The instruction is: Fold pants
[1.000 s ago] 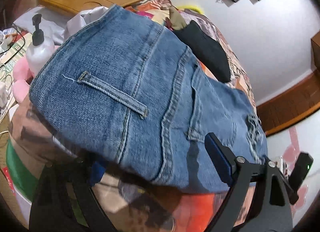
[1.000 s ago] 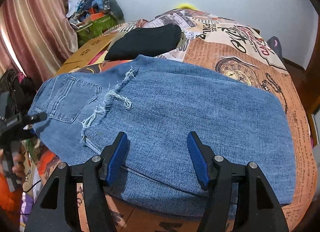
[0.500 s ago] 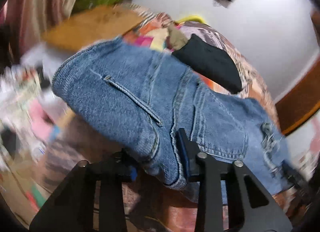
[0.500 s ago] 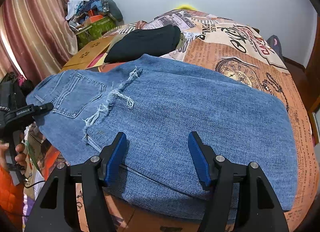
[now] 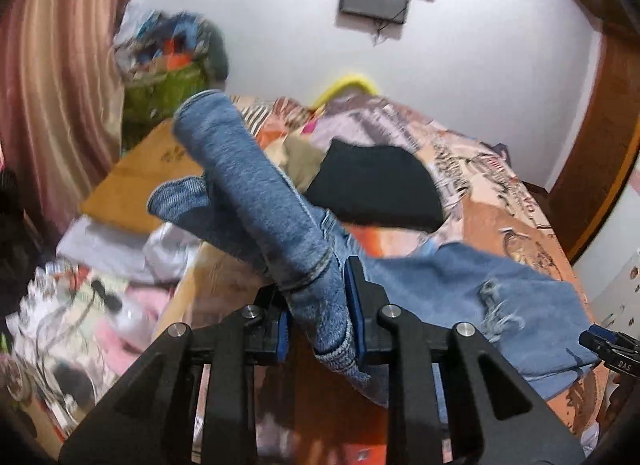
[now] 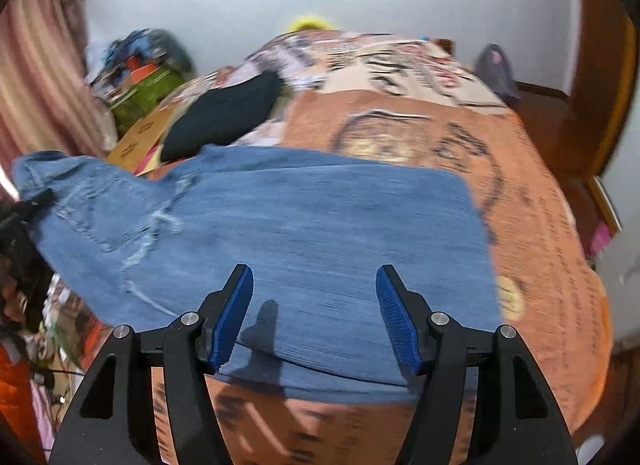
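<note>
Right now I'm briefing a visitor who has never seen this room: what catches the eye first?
The blue jeans spread across the orange printed bedspread. The left gripper lifts their bunched waist end, its jaws closing on the denim. A black garment lies behind.

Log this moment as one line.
task: fold pants | left gripper: closing on jeans waistband, lifted | right gripper: open above jeans

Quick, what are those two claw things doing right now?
Left gripper: jaws closing, clamped on a bunched edge of the jeans.
Right gripper: open, holding nothing, above the jeans.
</note>
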`<state>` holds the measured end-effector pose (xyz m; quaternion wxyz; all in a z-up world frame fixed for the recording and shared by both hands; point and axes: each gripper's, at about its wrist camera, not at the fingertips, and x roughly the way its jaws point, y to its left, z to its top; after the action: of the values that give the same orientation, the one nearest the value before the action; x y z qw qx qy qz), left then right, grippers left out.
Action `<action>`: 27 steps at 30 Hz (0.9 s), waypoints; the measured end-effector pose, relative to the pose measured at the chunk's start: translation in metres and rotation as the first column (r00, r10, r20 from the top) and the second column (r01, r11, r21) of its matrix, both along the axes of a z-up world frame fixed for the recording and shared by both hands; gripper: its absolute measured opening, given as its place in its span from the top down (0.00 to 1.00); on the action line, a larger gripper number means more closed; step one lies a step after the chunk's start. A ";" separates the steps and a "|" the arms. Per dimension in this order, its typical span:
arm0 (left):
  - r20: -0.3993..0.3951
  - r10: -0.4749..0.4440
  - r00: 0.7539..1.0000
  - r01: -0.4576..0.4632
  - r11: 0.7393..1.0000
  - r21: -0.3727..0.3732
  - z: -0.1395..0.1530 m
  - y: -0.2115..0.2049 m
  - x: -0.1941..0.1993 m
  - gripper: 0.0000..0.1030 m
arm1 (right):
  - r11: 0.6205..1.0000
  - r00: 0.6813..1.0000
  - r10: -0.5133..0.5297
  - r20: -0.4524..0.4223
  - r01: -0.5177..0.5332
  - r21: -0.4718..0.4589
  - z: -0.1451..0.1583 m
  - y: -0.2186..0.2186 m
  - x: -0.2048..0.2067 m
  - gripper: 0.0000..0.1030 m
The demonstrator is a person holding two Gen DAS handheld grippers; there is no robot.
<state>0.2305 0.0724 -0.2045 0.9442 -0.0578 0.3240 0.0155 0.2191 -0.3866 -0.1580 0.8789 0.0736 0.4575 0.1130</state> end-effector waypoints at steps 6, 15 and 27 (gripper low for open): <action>0.095 -0.100 0.990 0.095 0.994 0.056 0.043 -0.048 0.005 0.77 | 0.995 0.994 -0.102 -0.026 0.102 -0.008 -0.009 -0.043 -0.012 0.41; 0.133 -0.276 0.952 0.269 0.961 0.063 0.080 -0.129 0.015 0.79 | 0.998 0.998 -0.070 -0.006 0.070 0.004 -0.024 -0.045 -0.018 0.37; 0.068 -0.491 0.868 0.482 0.868 0.116 0.074 -0.244 0.025 0.86 | 0.993 0.998 -0.059 0.011 0.057 0.100 -0.032 -0.053 -0.018 0.32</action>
<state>0.2556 -0.1714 -0.1303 0.9335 0.0702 0.2816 -0.2103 0.2012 -0.4393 -0.1895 0.8803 0.1298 0.4427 0.1106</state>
